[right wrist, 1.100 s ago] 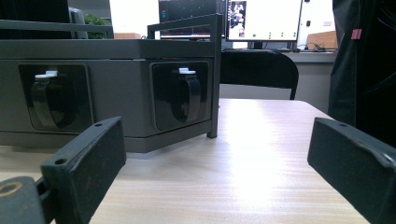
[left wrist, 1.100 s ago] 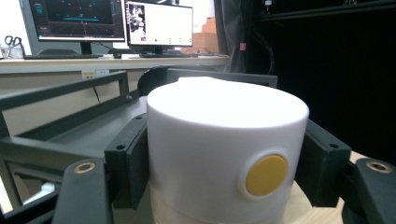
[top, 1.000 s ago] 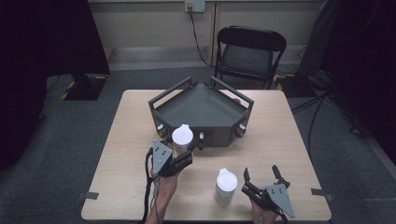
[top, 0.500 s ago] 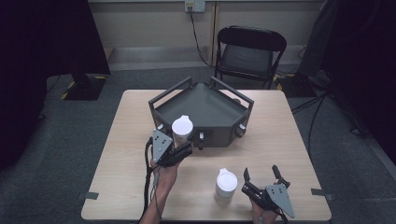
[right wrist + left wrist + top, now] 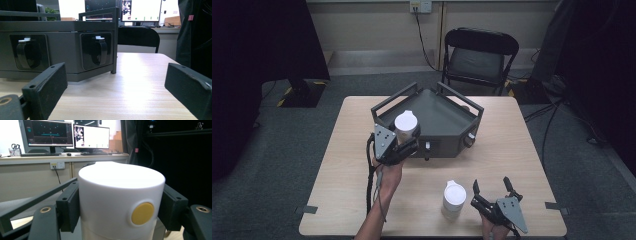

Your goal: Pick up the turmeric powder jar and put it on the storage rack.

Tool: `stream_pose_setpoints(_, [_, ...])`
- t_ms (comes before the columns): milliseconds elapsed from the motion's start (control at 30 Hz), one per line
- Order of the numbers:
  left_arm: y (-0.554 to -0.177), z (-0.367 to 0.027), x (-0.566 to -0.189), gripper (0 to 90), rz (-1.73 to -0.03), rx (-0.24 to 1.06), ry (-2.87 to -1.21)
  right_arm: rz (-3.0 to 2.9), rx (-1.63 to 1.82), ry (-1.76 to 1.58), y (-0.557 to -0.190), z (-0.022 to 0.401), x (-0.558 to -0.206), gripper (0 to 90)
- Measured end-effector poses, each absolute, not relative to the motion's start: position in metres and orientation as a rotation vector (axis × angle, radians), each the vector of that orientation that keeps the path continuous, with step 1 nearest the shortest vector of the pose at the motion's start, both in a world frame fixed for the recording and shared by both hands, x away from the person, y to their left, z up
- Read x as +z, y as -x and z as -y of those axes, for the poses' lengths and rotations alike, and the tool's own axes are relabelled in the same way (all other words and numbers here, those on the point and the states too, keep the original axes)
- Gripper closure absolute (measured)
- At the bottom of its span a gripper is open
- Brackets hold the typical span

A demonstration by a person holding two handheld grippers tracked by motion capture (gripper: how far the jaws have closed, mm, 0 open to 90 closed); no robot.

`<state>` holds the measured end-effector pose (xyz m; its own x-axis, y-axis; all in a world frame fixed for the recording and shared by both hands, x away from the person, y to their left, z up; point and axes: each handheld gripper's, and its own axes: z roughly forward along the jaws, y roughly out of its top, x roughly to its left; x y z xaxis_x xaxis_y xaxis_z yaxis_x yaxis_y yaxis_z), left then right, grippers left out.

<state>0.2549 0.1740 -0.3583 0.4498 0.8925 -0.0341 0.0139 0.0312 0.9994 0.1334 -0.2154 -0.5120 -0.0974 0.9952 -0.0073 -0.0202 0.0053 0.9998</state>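
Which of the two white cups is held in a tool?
The white cup by the grey tray, clamped in the left tool; the other stands free.

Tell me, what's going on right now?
Left gripper shut on white cup, beside grey tray. Right gripper open, beside second cup.

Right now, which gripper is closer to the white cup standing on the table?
The right gripper. It sits open just beside the white cup on the table, not touching it. The left gripper is farther off by the grey tray, its fingers shut on another white cup.
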Motion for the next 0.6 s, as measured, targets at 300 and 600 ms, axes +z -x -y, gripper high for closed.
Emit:
stream_pose_setpoints(300, [-0.272,-0.166,-0.346,30.3,-0.898,0.858,-1.356,-1.267,1.283,-1.142,-0.133,0.215,-0.512,3.2])
stream_pose_setpoints(600, [-0.298,-0.16,-0.343,30.3,-0.937,0.873,-1.352,-1.266,1.282,-1.143,-0.133,0.215,-0.512,3.2])
